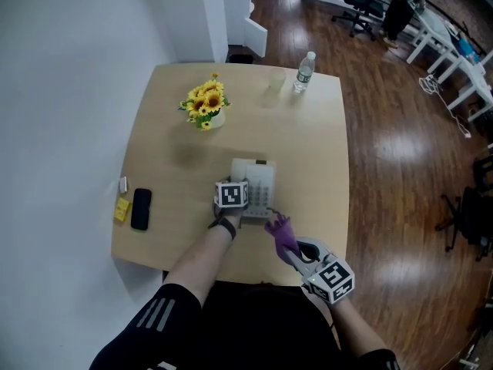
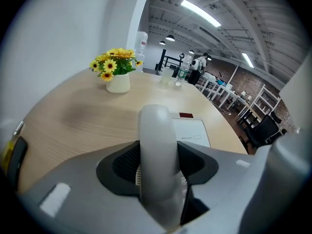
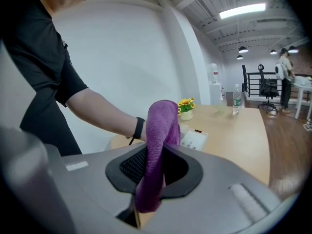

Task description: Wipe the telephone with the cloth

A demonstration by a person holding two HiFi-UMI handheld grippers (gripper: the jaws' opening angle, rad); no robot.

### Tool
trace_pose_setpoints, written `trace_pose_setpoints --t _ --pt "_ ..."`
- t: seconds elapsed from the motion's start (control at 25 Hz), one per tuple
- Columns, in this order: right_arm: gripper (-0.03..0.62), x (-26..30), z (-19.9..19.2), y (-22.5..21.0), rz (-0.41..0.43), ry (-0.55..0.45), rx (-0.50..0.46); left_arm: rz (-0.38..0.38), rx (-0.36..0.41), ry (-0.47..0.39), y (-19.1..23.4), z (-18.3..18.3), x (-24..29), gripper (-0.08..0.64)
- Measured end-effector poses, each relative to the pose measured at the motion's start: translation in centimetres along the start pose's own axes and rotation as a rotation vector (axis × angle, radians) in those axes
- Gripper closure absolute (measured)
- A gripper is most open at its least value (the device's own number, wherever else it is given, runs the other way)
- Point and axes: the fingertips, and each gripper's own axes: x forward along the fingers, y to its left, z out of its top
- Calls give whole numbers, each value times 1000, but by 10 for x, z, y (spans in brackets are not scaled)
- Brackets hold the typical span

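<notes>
A grey-white desk telephone [image 1: 260,185] lies on the light wooden table [image 1: 323,153], close to its near edge. My left gripper [image 1: 238,180] is over the phone's left side. In the left gripper view its jaws [image 2: 158,164] are closed on the pale handset [image 2: 156,145], which fills the gap between the dark pads; the phone body [image 2: 191,130] shows just beyond. My right gripper [image 1: 299,251] hovers at the near right of the phone, shut on a purple cloth [image 1: 281,233]. The cloth [image 3: 158,145] stands up out of the jaws [image 3: 153,172] and droops over.
A white pot of sunflowers [image 1: 206,105] stands at the back left; a water bottle [image 1: 305,72] and a clear cup [image 1: 276,83] stand at the far edge. A black mobile phone [image 1: 141,208] and a yellow item [image 1: 122,209] lie at the left edge. Chairs and white desks stand far right.
</notes>
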Motion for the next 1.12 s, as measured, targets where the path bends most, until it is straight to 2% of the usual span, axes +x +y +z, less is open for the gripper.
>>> trace_pose_setpoints --t 0.2,0.32,0.44,0.56,0.68,0.8,0.96,1.12 --pt "531 5 4 0 -5 -7 4 -17 38 6 -4 -1 3 299" --pt "531 6 11 -1 -12 -24 5 -60 48 2 -7 2 -4 268" --pt "531 9 21 -2 -23 -59 34 -117 89 -40 -8 10 -18 258" --pt "530 10 33 -1 -36 -98 60 -230 121 -70 -10 7 -51 259" --pt "529 14 44 2 -37 -134 59 -376 127 -100 -12 -5 -93 259" --pt "529 22 56 12 -39 -155 56 -515 112 -179 -8 -8 -150 270" --pt "529 29 58 28 -54 -161 48 -617 147 -332 0 7 -229 272" --pt "529 26 54 52 -31 -144 21 -719 114 -437 -7 13 -286 279"
